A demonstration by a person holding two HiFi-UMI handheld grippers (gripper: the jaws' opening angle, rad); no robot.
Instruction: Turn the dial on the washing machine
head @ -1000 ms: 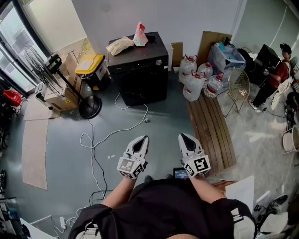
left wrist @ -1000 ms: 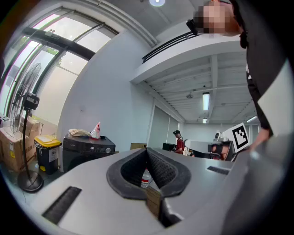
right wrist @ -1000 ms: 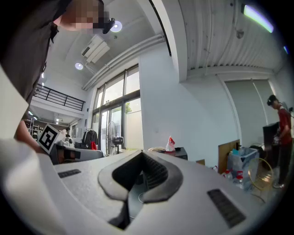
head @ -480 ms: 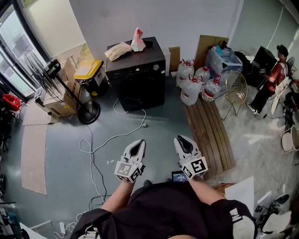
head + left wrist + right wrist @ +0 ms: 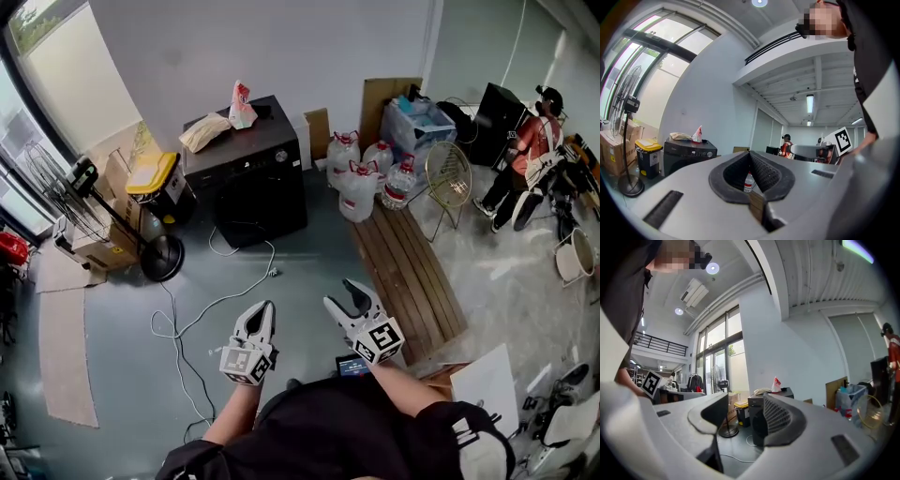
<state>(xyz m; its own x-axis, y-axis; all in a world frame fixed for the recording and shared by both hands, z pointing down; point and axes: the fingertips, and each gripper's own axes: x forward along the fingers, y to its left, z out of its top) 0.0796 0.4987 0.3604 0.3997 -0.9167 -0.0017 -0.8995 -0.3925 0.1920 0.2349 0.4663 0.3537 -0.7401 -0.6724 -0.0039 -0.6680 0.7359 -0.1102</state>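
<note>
Closest to you, the left tongs (image 5: 264, 309) are held low in front of your body. In the left gripper view (image 5: 750, 158) they are pressed together with nothing pinched; the bottle glimpsed at the seam stands far off. Just beside them, the right tongs (image 5: 341, 294) are opening right now, and the right gripper view (image 5: 743, 411) shows only air between the pads. The dark front of the washing machine (image 5: 757, 422) is framed in that gap, well beyond reach.

Out past the tongs lies bare grey floor (image 5: 281, 253), with a white cable (image 5: 202, 307) snaking across it toward the machine. To your right run the wooden slats (image 5: 408, 267), and the water bottles (image 5: 361, 183) cluster at their far end.

Then comes your target. The washing machine (image 5: 248, 173) stands against the far wall, well apart from both tongs, with a bag (image 5: 242, 103) and a folded bundle on its lid. The dial (image 5: 707, 154) shows as a small round knob at the right end of the control strip, and nothing is touching it.

So, as I read it, the task proper hasn't begun. The right tongs being spread looks like preparation. You've yet to cross the floor, bring one pair of tongs up to that knob, close on it and twist. The cable is the one thing on your path to mind.
</note>
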